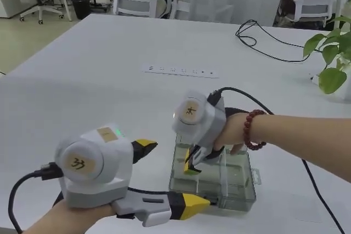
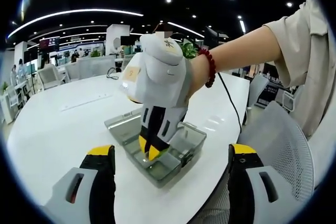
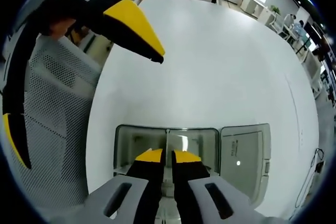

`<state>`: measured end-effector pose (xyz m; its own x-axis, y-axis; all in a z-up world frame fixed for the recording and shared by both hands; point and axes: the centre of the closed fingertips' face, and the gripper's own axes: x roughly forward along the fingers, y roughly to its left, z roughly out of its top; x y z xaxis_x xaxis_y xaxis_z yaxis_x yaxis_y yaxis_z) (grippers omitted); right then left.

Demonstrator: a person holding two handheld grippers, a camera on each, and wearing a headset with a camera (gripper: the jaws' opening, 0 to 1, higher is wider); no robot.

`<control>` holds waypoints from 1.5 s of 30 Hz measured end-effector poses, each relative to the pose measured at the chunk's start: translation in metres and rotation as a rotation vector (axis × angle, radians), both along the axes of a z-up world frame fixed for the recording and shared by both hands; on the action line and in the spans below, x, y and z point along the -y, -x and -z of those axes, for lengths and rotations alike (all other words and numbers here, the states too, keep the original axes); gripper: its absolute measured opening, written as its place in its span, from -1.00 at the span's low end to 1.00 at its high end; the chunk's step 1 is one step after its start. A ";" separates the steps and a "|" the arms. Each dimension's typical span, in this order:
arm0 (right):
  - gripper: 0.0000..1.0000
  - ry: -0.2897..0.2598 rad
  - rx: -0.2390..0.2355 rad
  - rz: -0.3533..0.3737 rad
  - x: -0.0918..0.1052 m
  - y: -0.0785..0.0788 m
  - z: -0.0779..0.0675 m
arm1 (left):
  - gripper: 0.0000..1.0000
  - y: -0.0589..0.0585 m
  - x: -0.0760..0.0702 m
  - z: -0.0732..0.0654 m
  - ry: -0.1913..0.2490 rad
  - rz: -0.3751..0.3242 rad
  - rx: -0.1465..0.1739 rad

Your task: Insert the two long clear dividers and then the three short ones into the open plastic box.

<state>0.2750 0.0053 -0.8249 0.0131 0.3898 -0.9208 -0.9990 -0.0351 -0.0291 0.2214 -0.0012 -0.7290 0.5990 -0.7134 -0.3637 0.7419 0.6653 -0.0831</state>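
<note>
Spread wide and holding nothing, the left gripper (image 1: 170, 175) hovers at the near left of the white table (image 1: 109, 53), its yellow tips well apart and aimed toward the work.

Just to its right stands the clear plastic box (image 1: 236, 195), near the table's front edge. Its lid (image 3: 244, 156) is folded open and lies flat beside the tray. In the head view the tray's longer side runs across, left to right.

Over the tray, the right gripper (image 1: 192, 167) points steeply down into it. Its jaws are pressed almost together with a thin slit between them. In the right gripper view a clear divider (image 3: 167, 140) shows as a fine line that runs from that slit straight to the tray's far wall. It seems to stand on edge, pinched at its near end, with its long axis in line with the jaws. I judge this to be a long divider going down the tray's length, though clear plastic on clear plastic makes that hard to confirm.

The risks come from the fit and the footing:
- If the strip goes down tilted, its ends can miss the wall slots and wedge.
- A push on a wedged strip may bow it or slip it out of the jaws.
- Nothing steadies the light box, so a downward shove could skid or tip it.
</note>
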 end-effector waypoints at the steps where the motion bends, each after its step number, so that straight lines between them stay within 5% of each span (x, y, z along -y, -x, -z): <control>1: -0.84 -0.010 -0.003 0.017 0.000 0.000 -0.001 | 0.82 0.000 0.000 0.000 -0.002 -0.001 -0.001; 23: -0.26 -0.261 -0.008 0.119 0.009 0.007 -0.053 | 0.85 0.003 0.002 0.001 -0.024 0.007 -0.007; 35: -0.09 -0.335 -0.008 0.163 0.044 0.013 -0.069 | 0.84 0.007 0.002 0.003 -0.030 0.006 -0.017; 45: -0.02 -0.354 0.007 0.203 0.082 0.013 -0.070 | 0.83 0.008 0.006 0.003 -0.035 0.009 -0.016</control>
<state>0.2619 -0.0767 -0.7554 0.1287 0.6712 -0.7301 -0.9842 0.1766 -0.0112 0.2138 -0.0067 -0.7319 0.5862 -0.7057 -0.3980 0.7468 0.6611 -0.0723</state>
